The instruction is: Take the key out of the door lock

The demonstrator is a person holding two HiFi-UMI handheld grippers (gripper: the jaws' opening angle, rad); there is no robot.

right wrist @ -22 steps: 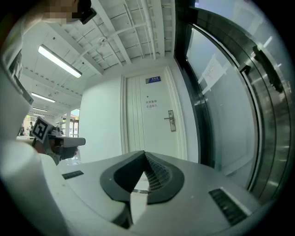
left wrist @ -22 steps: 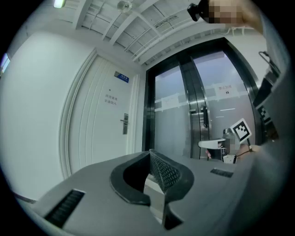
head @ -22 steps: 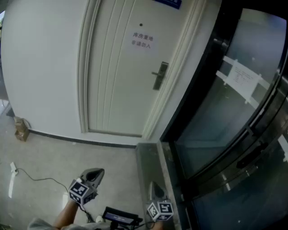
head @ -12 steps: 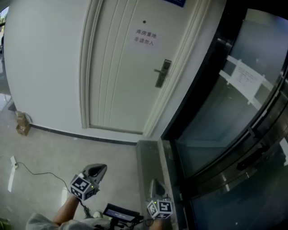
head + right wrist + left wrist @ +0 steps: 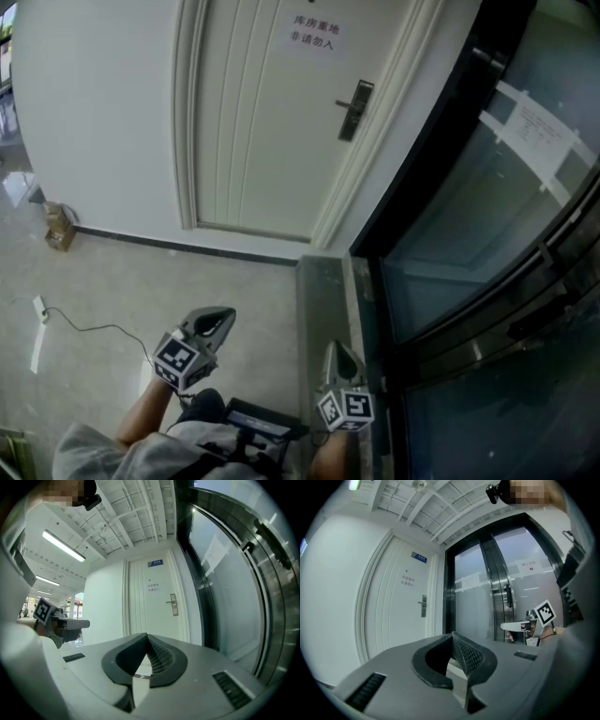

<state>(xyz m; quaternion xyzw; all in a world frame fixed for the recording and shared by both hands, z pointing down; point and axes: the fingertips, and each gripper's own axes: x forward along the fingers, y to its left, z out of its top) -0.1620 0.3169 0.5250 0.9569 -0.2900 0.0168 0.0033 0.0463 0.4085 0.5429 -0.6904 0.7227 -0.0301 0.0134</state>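
Nearest us, the left gripper (image 5: 221,321) and right gripper (image 5: 334,351) both have their jaws pressed together with nothing between them, low over the floor (image 5: 244,291). A cable (image 5: 84,328) lies at the floor's left and a cardboard box (image 5: 59,228) sits by the wall. Far ahead, well apart from both grippers, the door lock (image 5: 355,97) sits at the right edge of the white door (image 5: 262,141), below a paper sign (image 5: 316,32). The key is too small for us to make out.
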